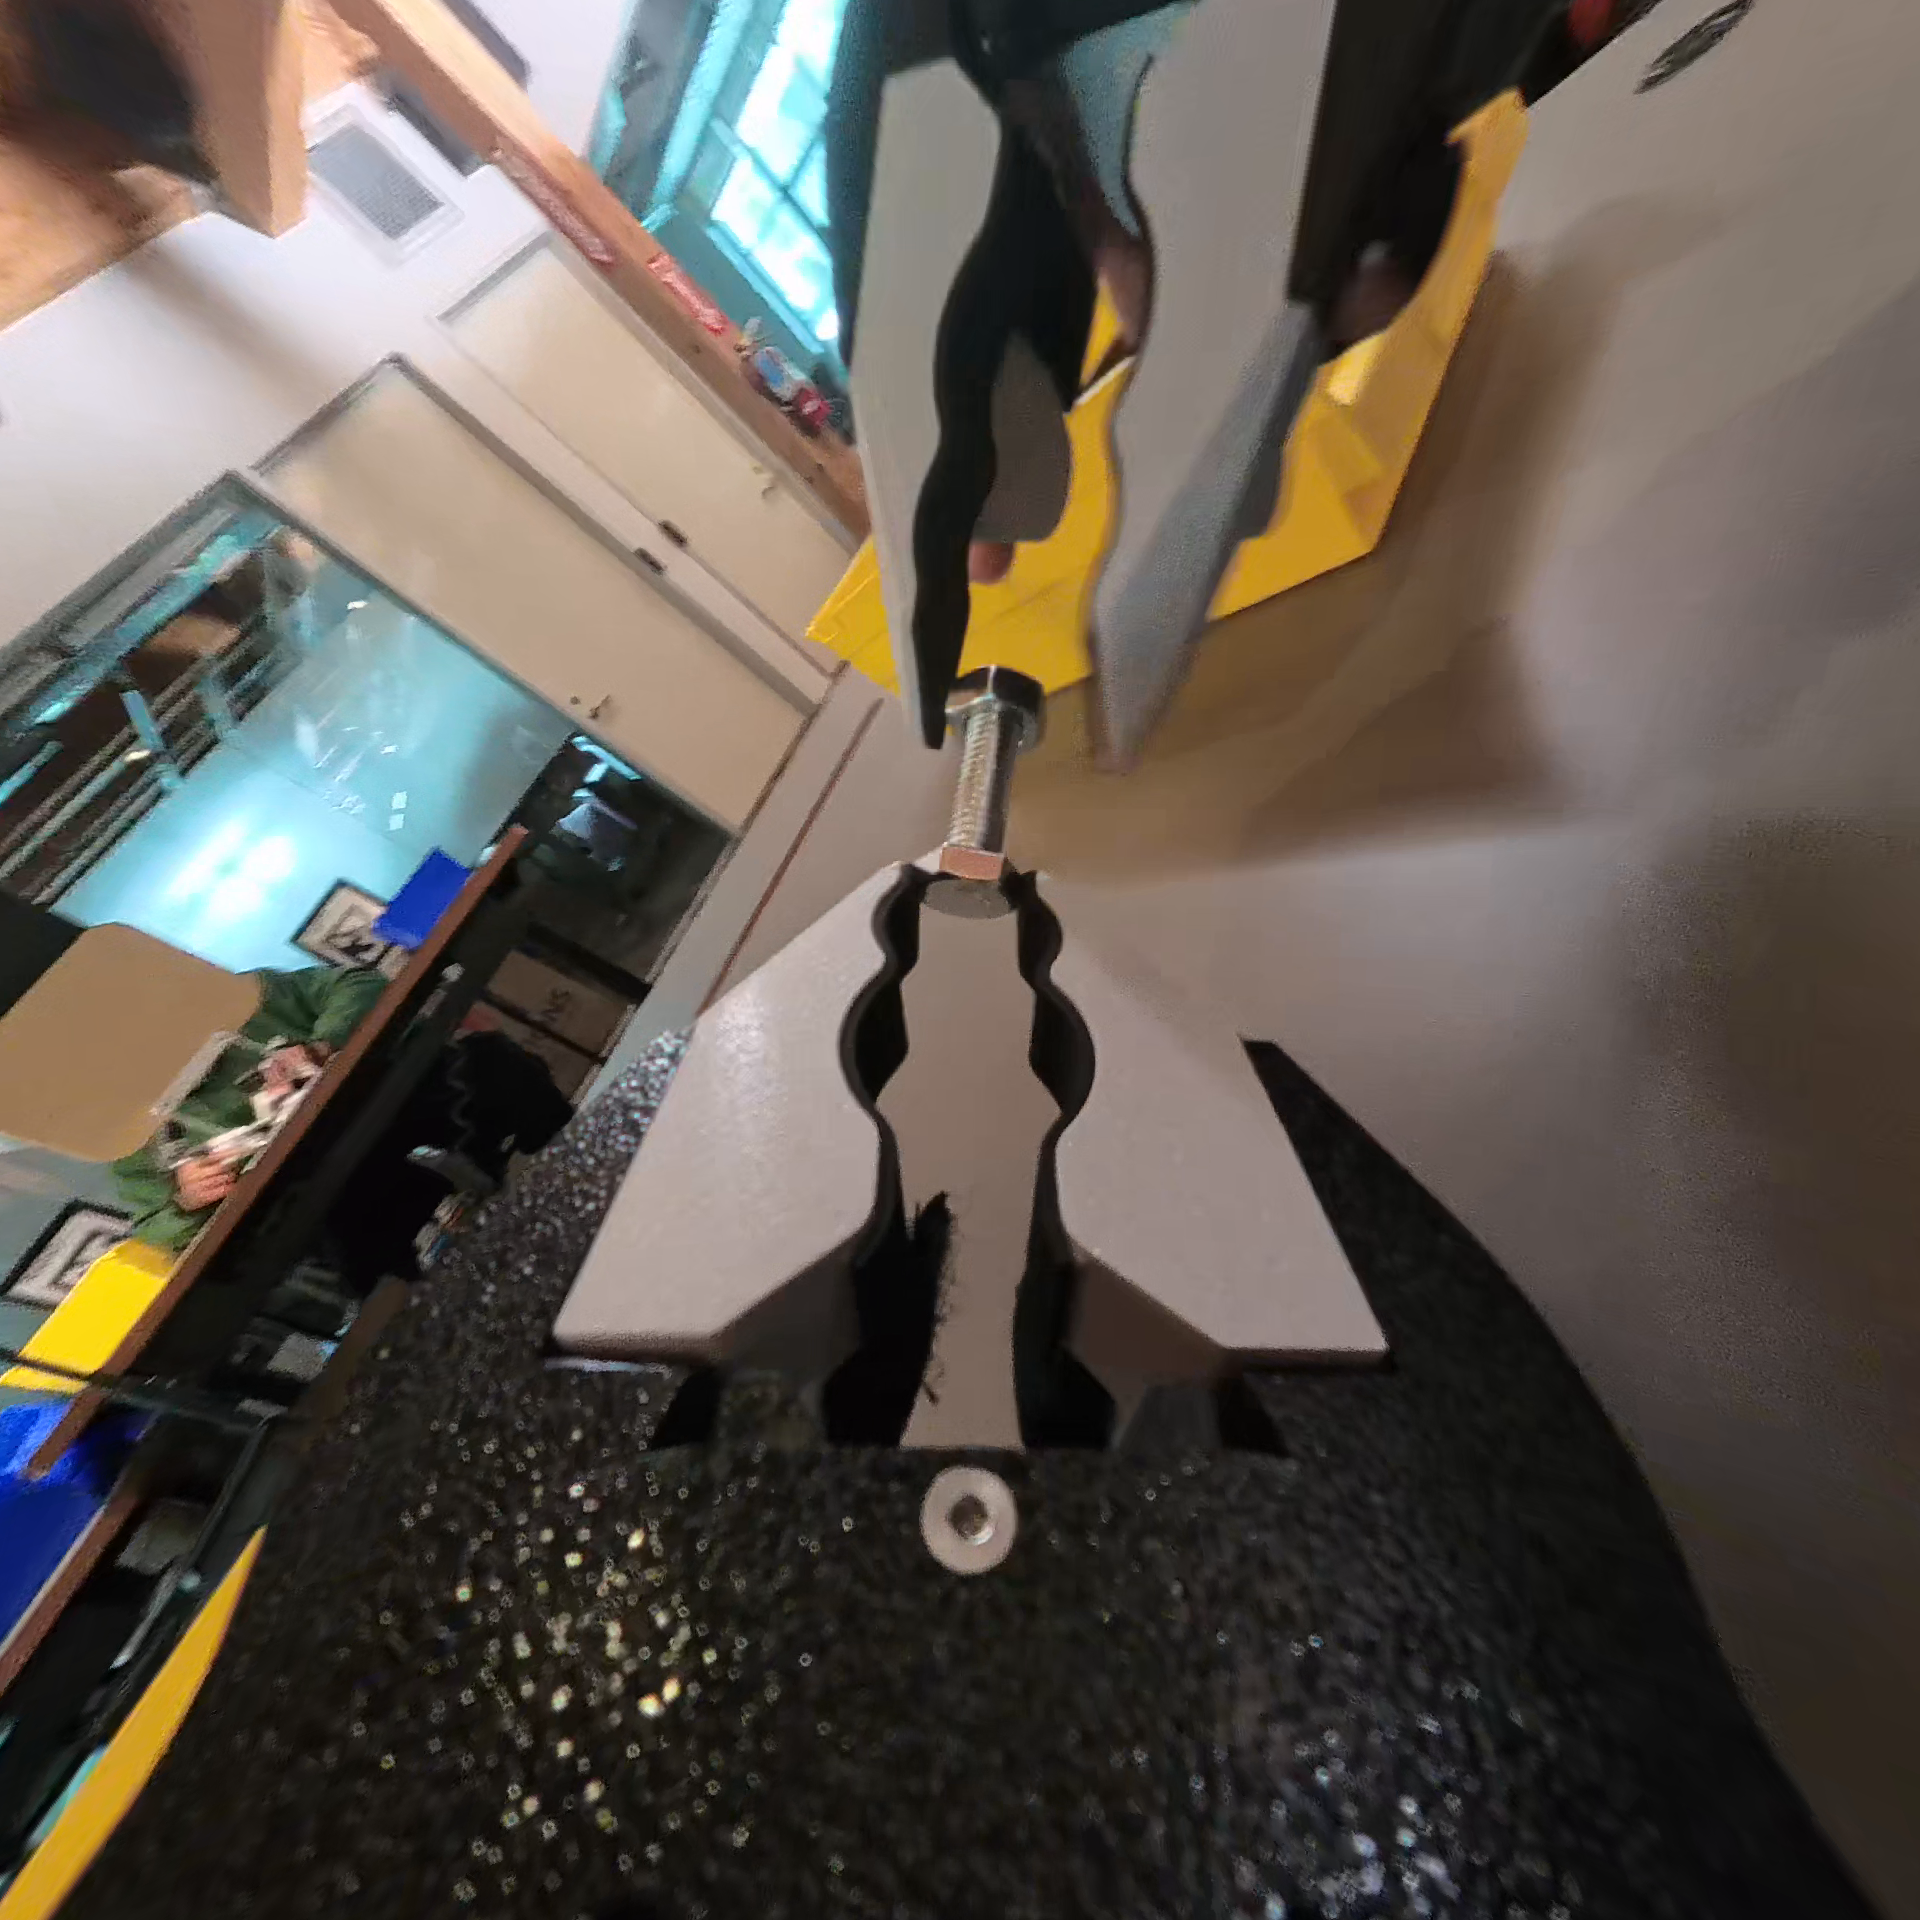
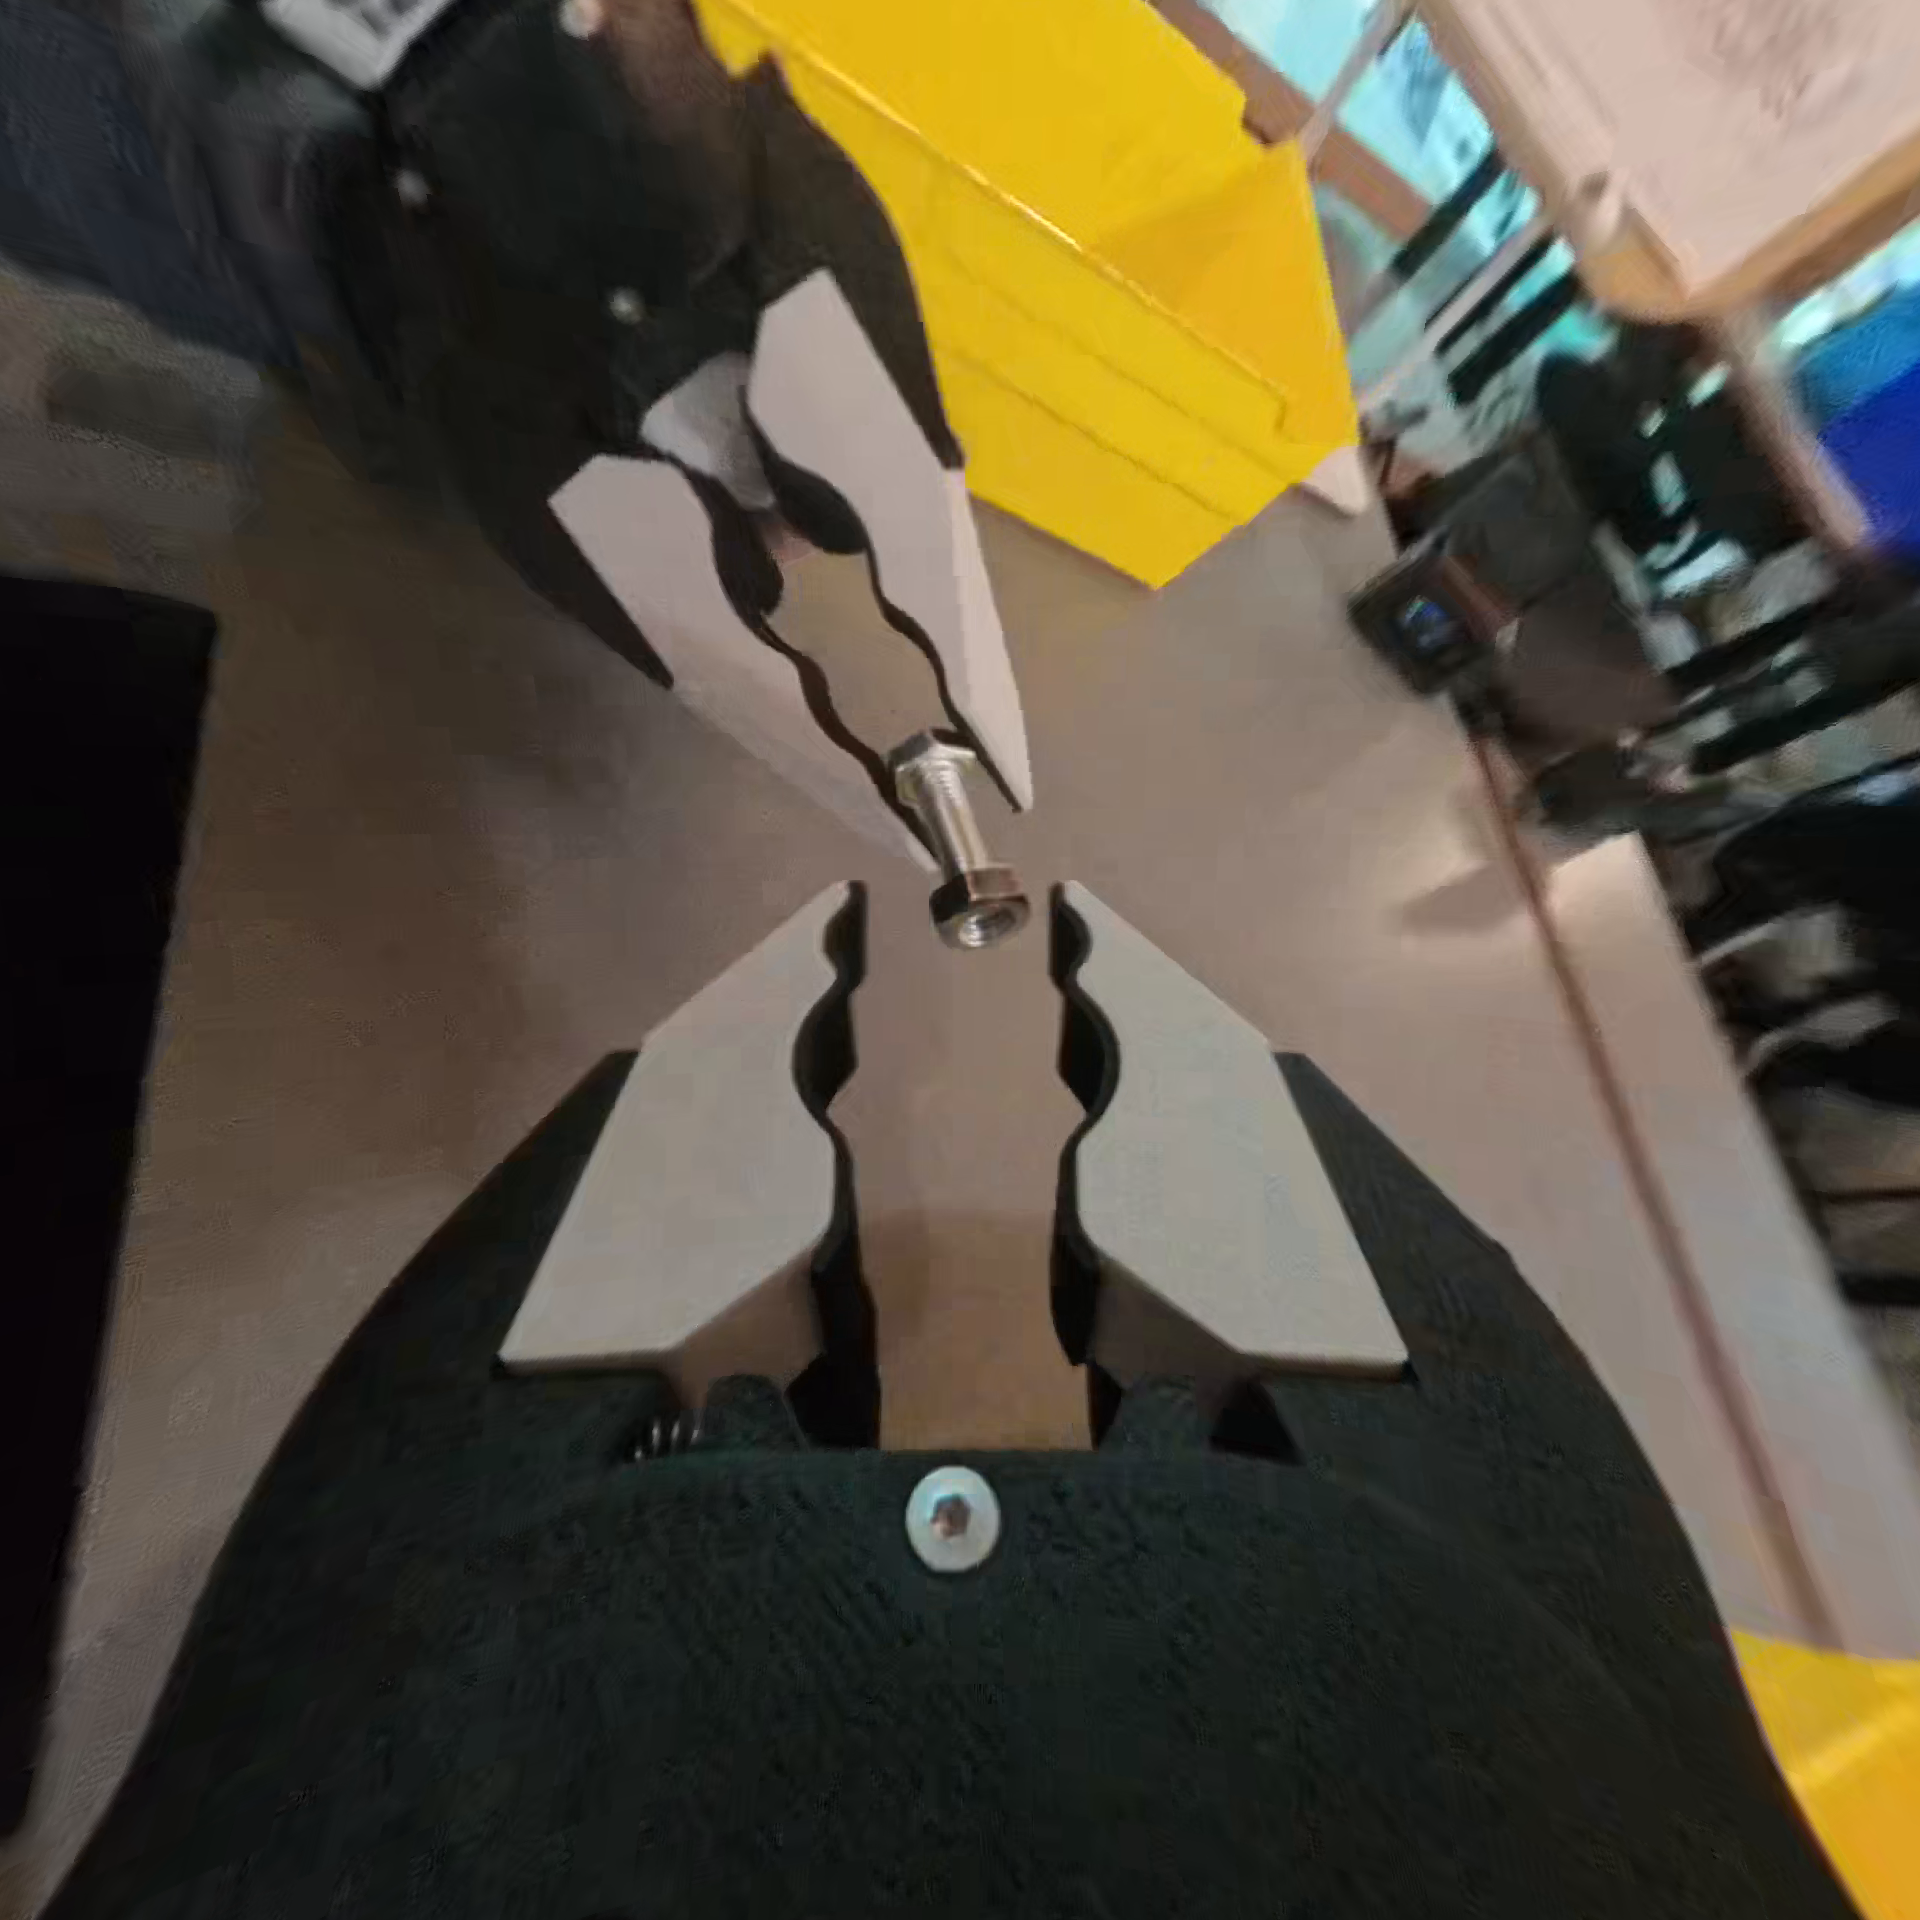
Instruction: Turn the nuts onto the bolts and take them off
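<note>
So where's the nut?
Right wrist view, centre: nut on the bolt tip, between the fingers of the open right hand-held gripper; left hand-held gripper holds the bolt head.
</note>
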A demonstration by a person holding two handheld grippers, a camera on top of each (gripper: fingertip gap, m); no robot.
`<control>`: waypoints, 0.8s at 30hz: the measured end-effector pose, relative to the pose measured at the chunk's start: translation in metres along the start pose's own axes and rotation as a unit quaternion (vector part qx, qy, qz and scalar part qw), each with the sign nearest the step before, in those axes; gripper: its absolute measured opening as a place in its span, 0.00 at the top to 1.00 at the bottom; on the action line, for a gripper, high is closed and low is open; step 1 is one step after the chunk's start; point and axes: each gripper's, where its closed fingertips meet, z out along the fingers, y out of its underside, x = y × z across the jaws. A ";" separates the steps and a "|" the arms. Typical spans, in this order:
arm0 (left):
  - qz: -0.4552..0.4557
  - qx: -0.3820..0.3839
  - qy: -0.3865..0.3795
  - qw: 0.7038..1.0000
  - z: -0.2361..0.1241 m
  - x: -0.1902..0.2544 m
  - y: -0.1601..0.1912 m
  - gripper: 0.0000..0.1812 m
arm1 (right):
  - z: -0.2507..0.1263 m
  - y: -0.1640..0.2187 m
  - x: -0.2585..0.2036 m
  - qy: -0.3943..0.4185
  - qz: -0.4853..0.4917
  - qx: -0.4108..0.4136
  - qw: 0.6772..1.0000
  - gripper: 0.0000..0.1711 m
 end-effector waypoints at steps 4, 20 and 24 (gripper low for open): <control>-0.002 0.007 -0.045 0.999 -0.005 -0.016 -0.002 0.91 | 0.006 0.002 -0.002 -0.093 0.273 0.008 0.957 0.65; 0.015 0.000 -0.022 1.000 -0.001 -0.004 0.001 0.91 | 0.001 -0.011 0.008 -0.140 0.425 0.071 0.892 0.90; -0.001 0.010 0.008 1.000 0.001 0.006 -0.003 0.91 | -0.004 -0.005 0.000 -0.125 0.279 0.054 0.951 0.90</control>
